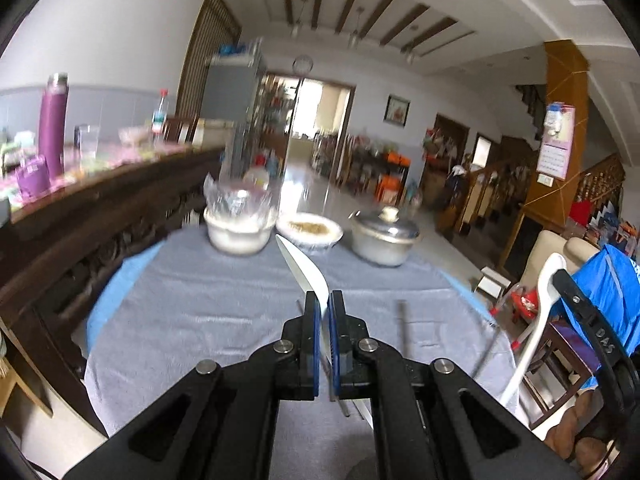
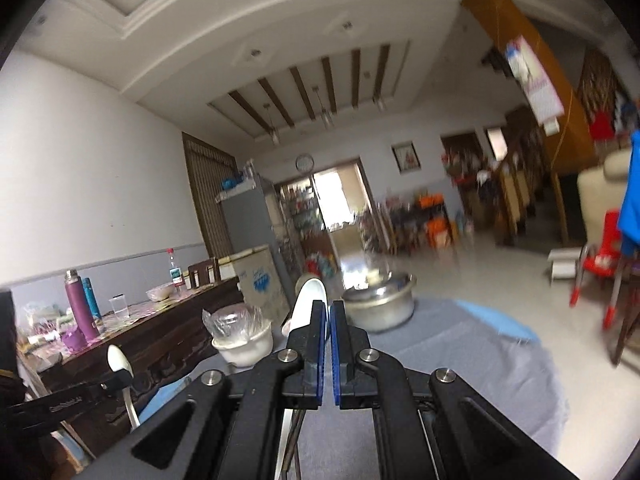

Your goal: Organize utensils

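Black gripper arms fill the foreground of both views, raised above a table draped in a grey cloth [image 1: 208, 304]. On the cloth near the left gripper lie dark chopsticks [image 1: 405, 330], blurred. Along the table's far edge stand three vessels: a white bowl [image 1: 238, 234] covered with crinkled clear plastic, a shallow dish [image 1: 310, 230] of something brownish under film, and a metal pot [image 1: 384, 242] with its lid on. A dark carved sideboard [image 1: 100, 216] runs along the left, carrying a purple flask [image 1: 52, 128], a clear cup and a bottle. To the right a red chair sits on the floor.

The left gripper [image 1: 324, 300] has its blue pads nearly together, pinching a white knife [image 1: 304, 266] whose blade juts forward over the cloth. The right gripper [image 2: 328, 308] is likewise almost closed, clamping a white spoon [image 2: 310, 296] with its bowl standing up between the pads, in front of the pot.
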`<state>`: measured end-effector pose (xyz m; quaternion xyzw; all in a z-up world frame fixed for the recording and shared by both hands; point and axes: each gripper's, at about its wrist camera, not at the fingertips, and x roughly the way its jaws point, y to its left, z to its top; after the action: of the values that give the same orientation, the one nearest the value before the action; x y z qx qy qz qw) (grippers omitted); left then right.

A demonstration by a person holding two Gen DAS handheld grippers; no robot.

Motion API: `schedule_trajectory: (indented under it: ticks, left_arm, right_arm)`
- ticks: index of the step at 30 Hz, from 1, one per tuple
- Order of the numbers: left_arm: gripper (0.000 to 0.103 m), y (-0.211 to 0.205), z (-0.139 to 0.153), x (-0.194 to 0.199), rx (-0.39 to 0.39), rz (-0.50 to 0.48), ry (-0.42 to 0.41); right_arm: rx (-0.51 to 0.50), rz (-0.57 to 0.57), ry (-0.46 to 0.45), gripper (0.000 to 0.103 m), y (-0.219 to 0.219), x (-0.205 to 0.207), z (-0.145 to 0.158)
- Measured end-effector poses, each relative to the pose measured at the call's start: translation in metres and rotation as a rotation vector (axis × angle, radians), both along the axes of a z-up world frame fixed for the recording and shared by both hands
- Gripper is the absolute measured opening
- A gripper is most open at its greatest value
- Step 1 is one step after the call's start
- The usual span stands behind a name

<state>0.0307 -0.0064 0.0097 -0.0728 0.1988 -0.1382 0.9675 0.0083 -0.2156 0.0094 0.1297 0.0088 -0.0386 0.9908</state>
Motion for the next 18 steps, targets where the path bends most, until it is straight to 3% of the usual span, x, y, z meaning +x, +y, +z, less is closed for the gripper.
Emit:
schedule_trajectory:
  ticks: [11,18]
  left_arm:
    - [0.004,-0.02,-0.009,-0.054,0.056,0.059,-0.139]
    - [0.005,-0.039,-0.031,-0.063,0.116,0.043,-0.142]
  right_arm:
    - [-0.178,-0.037,-0.031,0.003,0.057,-0.016,-0.019]
    - [-0.237,-0.023,-0.008,0.003,0.073,-0.014,-0.038]
